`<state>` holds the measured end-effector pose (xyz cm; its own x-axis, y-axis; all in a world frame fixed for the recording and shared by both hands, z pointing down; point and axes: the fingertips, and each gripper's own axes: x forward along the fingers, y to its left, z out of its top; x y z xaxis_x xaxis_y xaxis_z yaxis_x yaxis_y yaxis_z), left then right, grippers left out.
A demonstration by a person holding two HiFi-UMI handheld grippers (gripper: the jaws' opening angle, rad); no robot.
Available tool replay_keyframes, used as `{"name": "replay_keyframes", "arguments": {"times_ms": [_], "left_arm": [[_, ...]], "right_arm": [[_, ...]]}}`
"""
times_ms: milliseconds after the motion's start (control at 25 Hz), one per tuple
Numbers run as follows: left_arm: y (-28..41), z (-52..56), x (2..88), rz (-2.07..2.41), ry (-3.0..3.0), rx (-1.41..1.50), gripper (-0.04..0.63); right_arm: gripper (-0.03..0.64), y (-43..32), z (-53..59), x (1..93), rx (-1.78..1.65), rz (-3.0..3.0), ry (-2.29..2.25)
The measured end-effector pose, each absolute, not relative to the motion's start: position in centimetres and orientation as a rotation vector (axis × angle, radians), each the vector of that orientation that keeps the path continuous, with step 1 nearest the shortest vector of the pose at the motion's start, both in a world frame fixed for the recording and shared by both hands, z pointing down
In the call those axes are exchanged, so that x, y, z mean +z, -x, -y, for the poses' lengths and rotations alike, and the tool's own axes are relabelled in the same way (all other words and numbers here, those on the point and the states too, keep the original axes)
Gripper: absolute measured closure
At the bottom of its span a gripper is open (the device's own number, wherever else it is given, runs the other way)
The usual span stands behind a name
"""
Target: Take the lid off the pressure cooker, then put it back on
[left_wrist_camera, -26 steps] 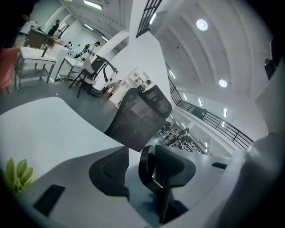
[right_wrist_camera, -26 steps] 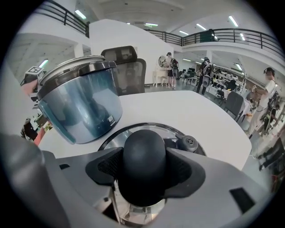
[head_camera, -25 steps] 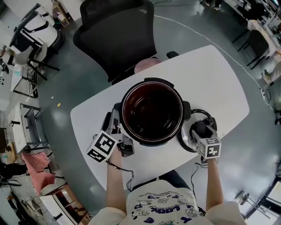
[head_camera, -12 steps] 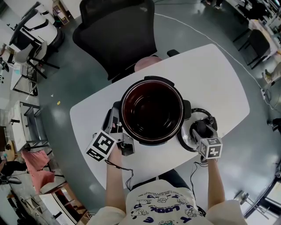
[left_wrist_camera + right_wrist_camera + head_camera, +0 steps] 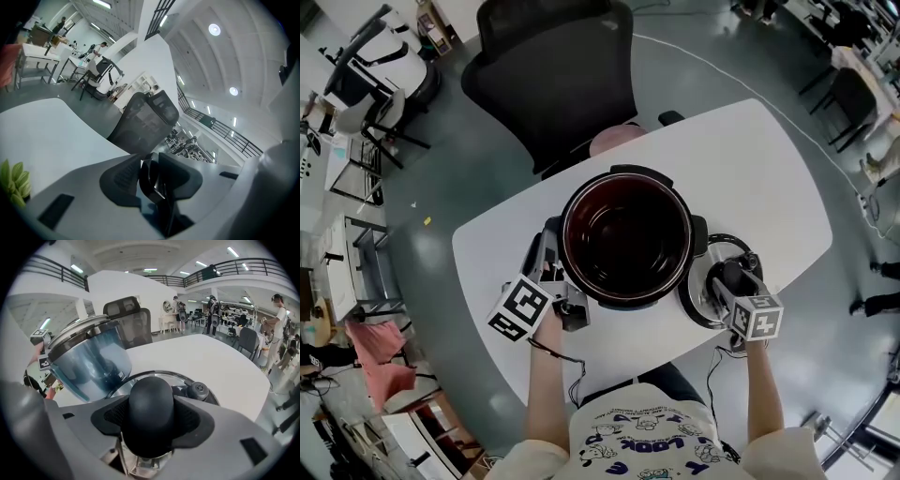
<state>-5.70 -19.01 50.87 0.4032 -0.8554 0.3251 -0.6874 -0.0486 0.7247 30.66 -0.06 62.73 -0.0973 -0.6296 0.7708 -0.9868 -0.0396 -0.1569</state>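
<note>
The lid point(image 5: 694, 298) lies on the white desk point(image 5: 750, 178) just right of the open pressure cooker point(image 5: 626, 302); the right tool point(image 5: 728, 277) is clamped on its black knob point(image 5: 151, 404). The left tool point(image 5: 549, 267), its jaws having just been closing, grips the cooker's side handle point(image 5: 152, 180).

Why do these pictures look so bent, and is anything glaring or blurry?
Head view: wide lens curves the table edge. Left gripper view: tilted, ceiling lights glare, dark corners. Right gripper view: close knob looms large, cooker looks sharp.
</note>
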Motion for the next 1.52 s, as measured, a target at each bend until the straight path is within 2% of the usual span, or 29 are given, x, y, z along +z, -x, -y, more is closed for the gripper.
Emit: {"name": "replay_keyframes", "arguments": {"times_ms": [1120,1520], "left_arm": [[6.0,18.1,50.2,1.379,-1.793,-0.213,0.465],[6.3,17.8,49.7,1.37,-1.8,-0.208,0.465]], "right_arm": [[0.324,-28.3,-4.4,46.9,0.887,1.875,-1.6],[0.324,-25.8,-1.8,41.3,0.827,1.99,-1.506]]}}
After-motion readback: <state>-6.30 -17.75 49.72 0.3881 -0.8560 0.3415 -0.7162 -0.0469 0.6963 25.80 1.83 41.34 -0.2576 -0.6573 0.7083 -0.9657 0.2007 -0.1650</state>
